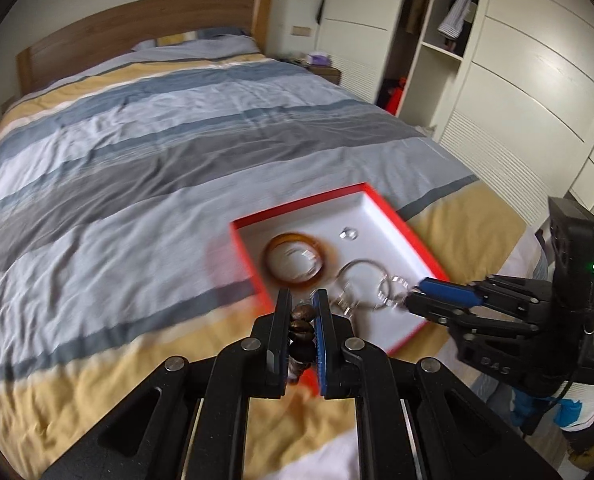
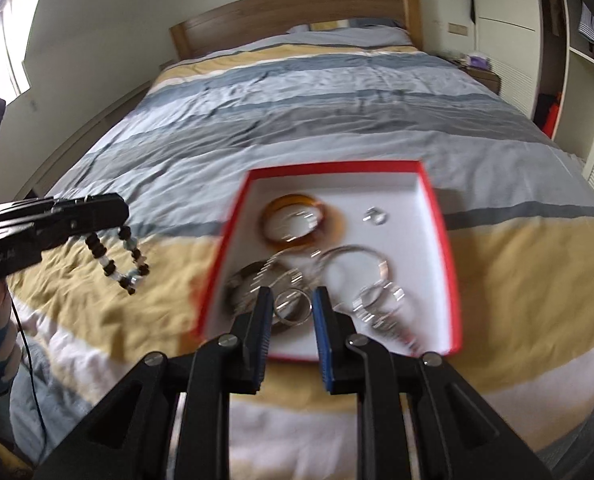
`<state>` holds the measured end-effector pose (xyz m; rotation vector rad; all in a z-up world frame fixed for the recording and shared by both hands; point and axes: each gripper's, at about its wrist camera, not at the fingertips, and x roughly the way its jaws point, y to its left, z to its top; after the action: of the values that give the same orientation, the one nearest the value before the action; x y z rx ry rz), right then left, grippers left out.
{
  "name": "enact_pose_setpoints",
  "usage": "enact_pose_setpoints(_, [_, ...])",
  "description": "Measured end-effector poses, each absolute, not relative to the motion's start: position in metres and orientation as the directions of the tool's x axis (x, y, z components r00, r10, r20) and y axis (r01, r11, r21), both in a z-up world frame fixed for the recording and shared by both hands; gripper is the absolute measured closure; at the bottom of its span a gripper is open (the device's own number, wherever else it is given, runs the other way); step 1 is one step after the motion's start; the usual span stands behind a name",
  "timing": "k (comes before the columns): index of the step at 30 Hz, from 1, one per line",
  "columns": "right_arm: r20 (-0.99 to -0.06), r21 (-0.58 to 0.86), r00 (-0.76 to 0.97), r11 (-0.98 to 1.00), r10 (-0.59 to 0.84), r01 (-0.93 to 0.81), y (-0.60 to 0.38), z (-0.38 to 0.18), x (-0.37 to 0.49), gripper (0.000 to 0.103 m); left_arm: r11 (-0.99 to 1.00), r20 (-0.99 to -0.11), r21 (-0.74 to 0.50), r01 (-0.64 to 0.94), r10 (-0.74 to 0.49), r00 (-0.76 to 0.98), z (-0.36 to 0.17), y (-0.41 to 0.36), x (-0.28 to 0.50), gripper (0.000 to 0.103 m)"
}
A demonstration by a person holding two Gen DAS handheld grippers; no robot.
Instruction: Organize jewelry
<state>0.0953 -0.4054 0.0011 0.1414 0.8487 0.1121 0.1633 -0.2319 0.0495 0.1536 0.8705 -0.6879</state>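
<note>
A red box (image 1: pixel 297 205) with a white inside lies on the bed, near its foot. In it are an amber bangle (image 1: pixel 293 258), a small clear ring (image 1: pixel 348 234) and thin silver bangles (image 1: pixel 361 276). My left gripper (image 1: pixel 301 294) is shut on a brown bead bracelet (image 1: pixel 301 320), just off the box's near left corner. From the right wrist view that bracelet (image 2: pixel 117 260) hangs in a loop from the left gripper (image 2: pixel 123 210), left of the box (image 2: pixel 337 167). My right gripper (image 2: pixel 292 292) is shut on a silver ring (image 2: pixel 293 306) over the box's near part, beside silver bangles (image 2: pixel 353 268) and the amber bangle (image 2: pixel 297 220).
The striped blue, grey and yellow duvet (image 1: pixel 137 152) covers the bed up to a wooden headboard (image 1: pixel 137 28). White wardrobes (image 1: pixel 517 80) stand along the right side, and a nightstand (image 1: pixel 325 68) is by the pillow. A blue-gloved hand (image 2: pixel 1 344) holds the left gripper.
</note>
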Motion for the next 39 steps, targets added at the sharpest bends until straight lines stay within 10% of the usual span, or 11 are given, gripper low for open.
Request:
enact_pose_setpoints(24, [-0.828, 0.109, 0.552, 0.994, 0.102, -0.019, -0.444, -0.06, 0.194, 0.083, 0.815, -0.854, -0.113, 0.568, -0.372, 0.364, -0.041, -0.293, 0.228, 0.092])
enact_pose_setpoints(28, [-0.83, 0.102, 0.551, 0.995, 0.086, -0.002, -0.446, -0.058, 0.191, 0.083, 0.828, -0.854, -0.118, 0.549, -0.366, 0.368, -0.041, -0.287, 0.229, 0.068])
enact_pose_setpoints(39, [-0.804, 0.093, 0.594, 0.993, 0.034, 0.069, -0.454, -0.022, 0.149, 0.072, 0.837, -0.825, -0.122, 0.533, -0.384, 0.415, -0.007, -0.254, 0.192, 0.053])
